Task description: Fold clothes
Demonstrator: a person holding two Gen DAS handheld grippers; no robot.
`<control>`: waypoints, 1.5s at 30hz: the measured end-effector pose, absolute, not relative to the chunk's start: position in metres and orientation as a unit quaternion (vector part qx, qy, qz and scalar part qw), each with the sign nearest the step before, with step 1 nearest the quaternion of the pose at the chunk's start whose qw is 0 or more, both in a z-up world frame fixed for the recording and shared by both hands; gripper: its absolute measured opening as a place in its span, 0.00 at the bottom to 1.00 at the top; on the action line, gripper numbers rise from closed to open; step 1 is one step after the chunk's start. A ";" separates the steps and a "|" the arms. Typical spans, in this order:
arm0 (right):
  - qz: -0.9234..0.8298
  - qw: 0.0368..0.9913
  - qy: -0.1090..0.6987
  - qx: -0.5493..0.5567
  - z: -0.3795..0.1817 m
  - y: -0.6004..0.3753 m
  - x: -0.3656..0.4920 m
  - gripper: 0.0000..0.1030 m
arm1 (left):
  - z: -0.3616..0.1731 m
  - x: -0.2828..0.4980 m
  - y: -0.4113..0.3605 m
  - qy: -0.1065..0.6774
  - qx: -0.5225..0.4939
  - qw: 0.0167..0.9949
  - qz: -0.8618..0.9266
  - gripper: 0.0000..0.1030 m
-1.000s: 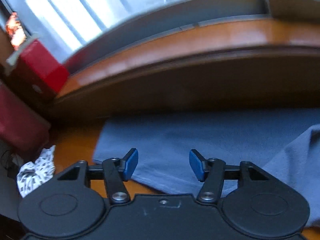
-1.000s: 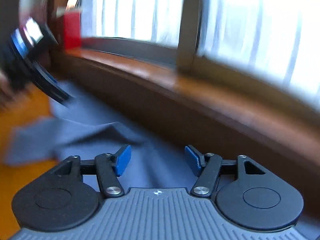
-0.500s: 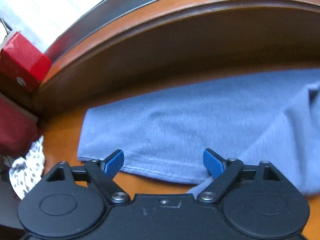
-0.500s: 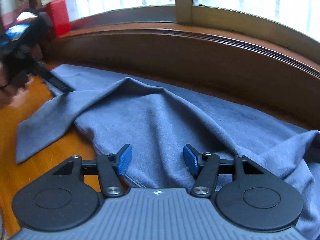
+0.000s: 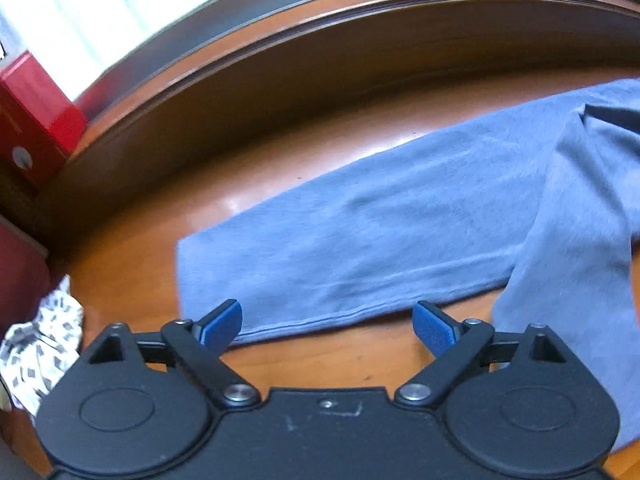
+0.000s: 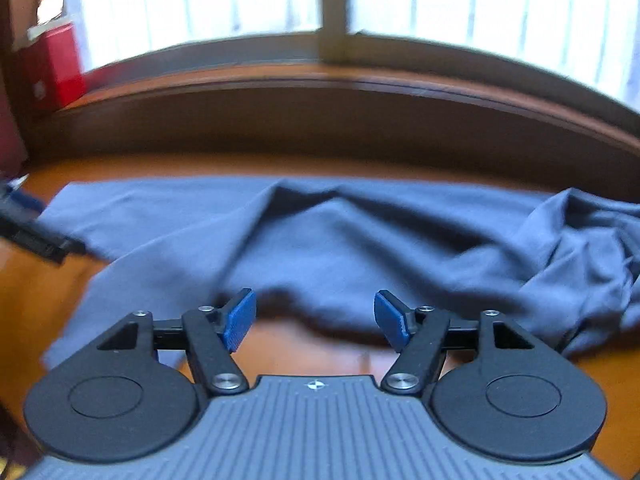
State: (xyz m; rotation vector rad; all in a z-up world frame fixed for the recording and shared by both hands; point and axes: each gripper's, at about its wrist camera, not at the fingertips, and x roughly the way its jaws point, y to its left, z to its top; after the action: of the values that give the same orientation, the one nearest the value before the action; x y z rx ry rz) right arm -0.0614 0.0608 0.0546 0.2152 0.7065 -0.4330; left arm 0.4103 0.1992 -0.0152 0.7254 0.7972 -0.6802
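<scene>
Shirt [image 6: 340, 240], blue-grey, lies rumpled on the wooden table [image 5: 340, 360] below the sill [image 6: 320, 80]. Left gripper [image 5: 327, 322] spread wide, holding nothing, over the sleeve hem. Right gripper [image 6: 315, 316] likewise parted and empty at the shirt's near edge. Patterned cloth [image 5: 40, 344] at far left; red box [image 5: 36, 116] beyond.

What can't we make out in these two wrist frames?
- Blue garment: right part cut off by the left wrist view's edge; type unclear.
- Garment's right end: bunched, blurred in the right wrist view.
- Left gripper: dark blur at that view's left edge.
- Patterned cloth: partly behind the gripper body.
- Red box: label too small.
</scene>
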 end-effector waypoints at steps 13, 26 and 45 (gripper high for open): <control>-0.213 0.908 0.328 0.153 0.044 0.130 -0.035 0.68 | -0.013 0.429 0.245 0.381 0.353 0.769 -0.373 0.91; -0.419 0.825 0.257 0.279 0.032 0.225 -0.020 0.68 | -0.016 0.487 0.300 0.314 0.406 0.711 -0.481 0.91; -0.457 0.824 0.307 0.133 0.037 0.241 0.028 0.08 | -0.006 0.500 0.312 0.298 0.390 0.703 -0.514 0.91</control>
State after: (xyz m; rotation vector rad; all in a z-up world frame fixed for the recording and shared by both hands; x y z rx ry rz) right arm 0.0283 0.2408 0.0371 0.2829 0.6521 -0.9711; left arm 0.5003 0.3125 -0.0059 0.8680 0.6628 -1.1444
